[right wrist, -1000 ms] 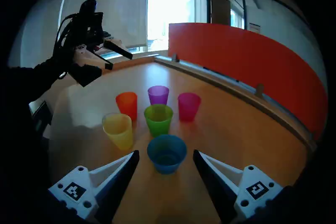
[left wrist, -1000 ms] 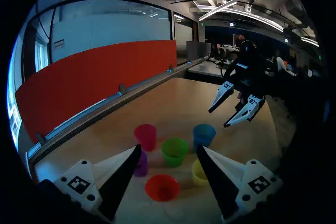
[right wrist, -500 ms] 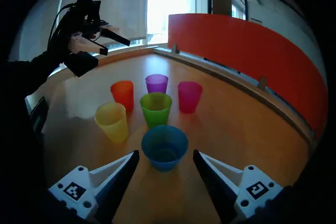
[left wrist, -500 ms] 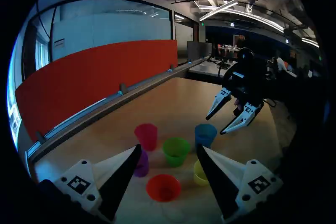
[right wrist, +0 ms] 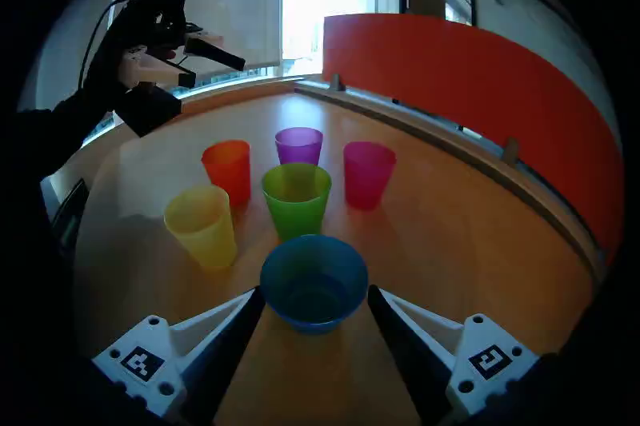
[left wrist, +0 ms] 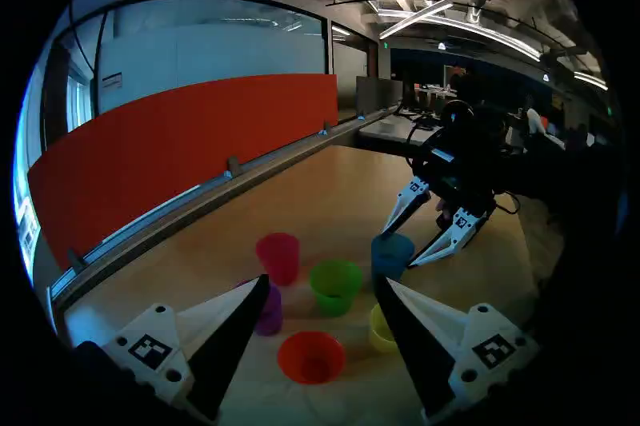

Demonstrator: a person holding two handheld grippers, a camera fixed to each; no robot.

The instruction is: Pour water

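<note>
Right tool (right wrist: 314,292) is spread wide, blue cup (right wrist: 312,270) standing upright dead ahead on the desk (right wrist: 464,266), its rim just inside the jaws, not pinched yet. Left tool (left wrist: 321,280) is spread wide too, empty, farther off, so right's nearer.

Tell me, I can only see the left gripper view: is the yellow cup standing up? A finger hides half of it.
Observer: Yes. In the right gripper view the whole yellow cup stands upright beside the orange cup.
Operator: Is the blue one grabbed yet?
Observer: The blue cup sits between the open fingers of the right gripper, right at their tips. I cannot tell if they touch it.
Operator: And where is my gripper?
Observer: The left gripper hangs in the air beyond the orange cup, away from every cup.
</note>
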